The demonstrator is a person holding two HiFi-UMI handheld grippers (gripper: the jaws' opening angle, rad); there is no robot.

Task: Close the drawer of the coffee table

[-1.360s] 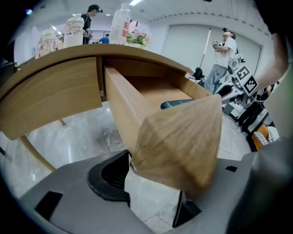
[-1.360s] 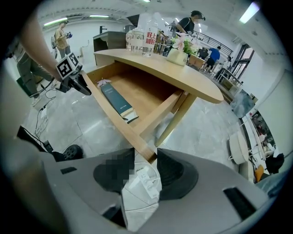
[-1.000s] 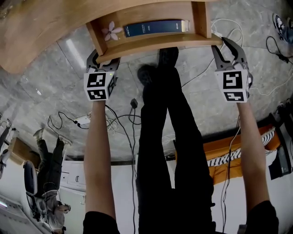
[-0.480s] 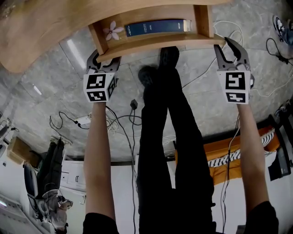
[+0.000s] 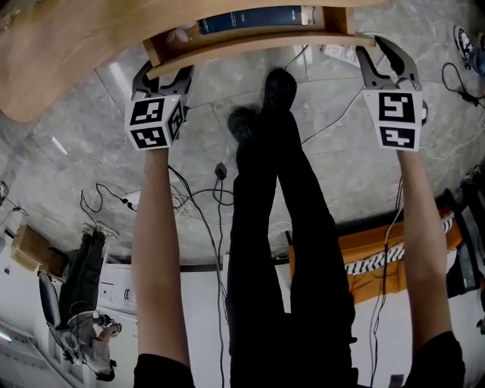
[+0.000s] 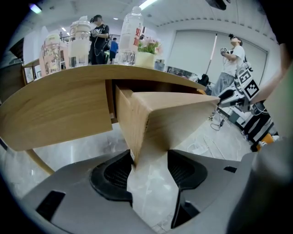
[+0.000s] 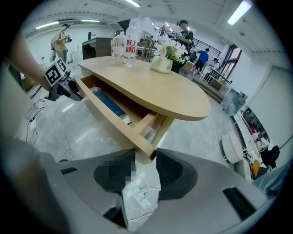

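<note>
Drawer (image 5: 258, 45) sat partly out, book (image 5: 250, 19) inside; left gripper (image 5: 163, 72) and right gripper (image 5: 383, 57) stood open-jawed, each straddling a front corner, unclamped.

A clear bottle (image 6: 132, 32) on the coffee table (image 6: 59, 114), at twelve o'clock in the left gripper view, carries red Chinese characters too blurred to read. The blue book (image 5: 250, 19) at twelve o'clock in the head view has illegible spine print. The left cube (image 5: 154, 121) at ten o'clock and the right cube (image 5: 398, 117) at two o'clock bear black-and-white square markers.
</note>
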